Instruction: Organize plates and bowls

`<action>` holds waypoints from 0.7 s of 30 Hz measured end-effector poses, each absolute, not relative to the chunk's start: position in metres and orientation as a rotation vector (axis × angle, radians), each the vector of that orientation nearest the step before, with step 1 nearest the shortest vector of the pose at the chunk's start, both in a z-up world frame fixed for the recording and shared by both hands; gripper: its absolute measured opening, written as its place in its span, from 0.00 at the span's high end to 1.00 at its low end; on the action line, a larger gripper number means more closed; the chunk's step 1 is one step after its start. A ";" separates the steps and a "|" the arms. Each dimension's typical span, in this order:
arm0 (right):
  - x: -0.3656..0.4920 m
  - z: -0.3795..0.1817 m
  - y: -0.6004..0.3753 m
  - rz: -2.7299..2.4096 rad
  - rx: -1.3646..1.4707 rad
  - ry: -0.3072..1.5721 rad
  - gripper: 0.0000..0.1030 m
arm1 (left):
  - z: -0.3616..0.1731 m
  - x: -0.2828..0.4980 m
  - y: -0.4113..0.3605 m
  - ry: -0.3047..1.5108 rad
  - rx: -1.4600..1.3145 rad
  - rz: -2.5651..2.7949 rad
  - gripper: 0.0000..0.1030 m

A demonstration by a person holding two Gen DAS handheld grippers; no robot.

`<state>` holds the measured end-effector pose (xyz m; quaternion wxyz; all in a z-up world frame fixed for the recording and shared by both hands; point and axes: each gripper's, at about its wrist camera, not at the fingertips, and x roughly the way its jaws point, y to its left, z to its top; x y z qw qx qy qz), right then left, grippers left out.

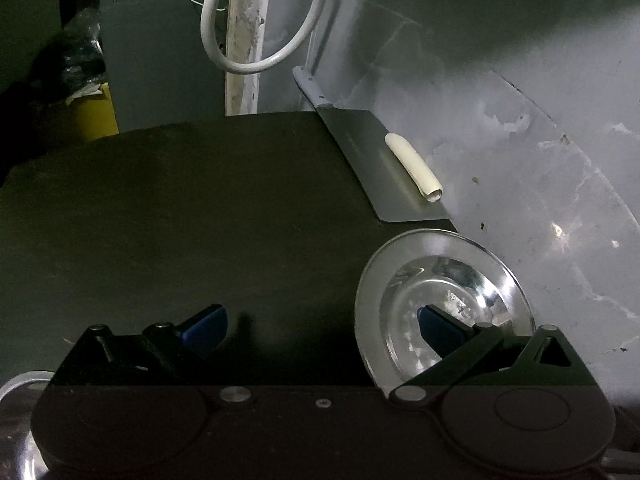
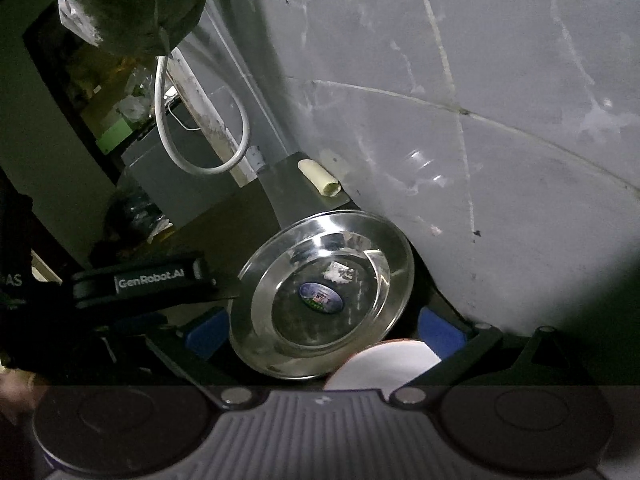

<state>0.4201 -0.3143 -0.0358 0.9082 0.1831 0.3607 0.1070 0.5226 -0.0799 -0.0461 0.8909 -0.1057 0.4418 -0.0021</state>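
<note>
A shiny steel plate (image 1: pixel 404 280) lies on the dark counter (image 1: pixel 180 220) against the grey wall. My left gripper (image 1: pixel 322 328) is open, its right blue pad (image 1: pixel 436 330) over the plate's bowl and its left pad (image 1: pixel 208 328) over bare counter. In the right wrist view the same plate (image 2: pixel 320 272), with an oval sticker at its centre, lies between the wide-apart blue pads (image 2: pixel 440 332) of my open right gripper (image 2: pixel 322 332). The left gripper's black body (image 2: pixel 152 280) reaches in to the plate's left rim. A white round dish (image 2: pixel 384 364) shows just below the plate, partly hidden.
A cleaver (image 1: pixel 372 168) with a pale roll (image 1: pixel 414 168) on its blade lies behind the plate along the wall (image 1: pixel 520 100). A white hose loop (image 1: pixel 260 20) hangs at the back. Another steel rim (image 1: pixel 16 392) peeks in at the bottom left. A yellow container (image 1: pixel 96 116) stands past the counter's left edge.
</note>
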 end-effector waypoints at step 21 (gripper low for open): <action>0.424 -0.037 -0.310 0.186 0.358 0.756 0.00 | -0.053 0.528 -0.080 0.933 -0.236 0.007 0.01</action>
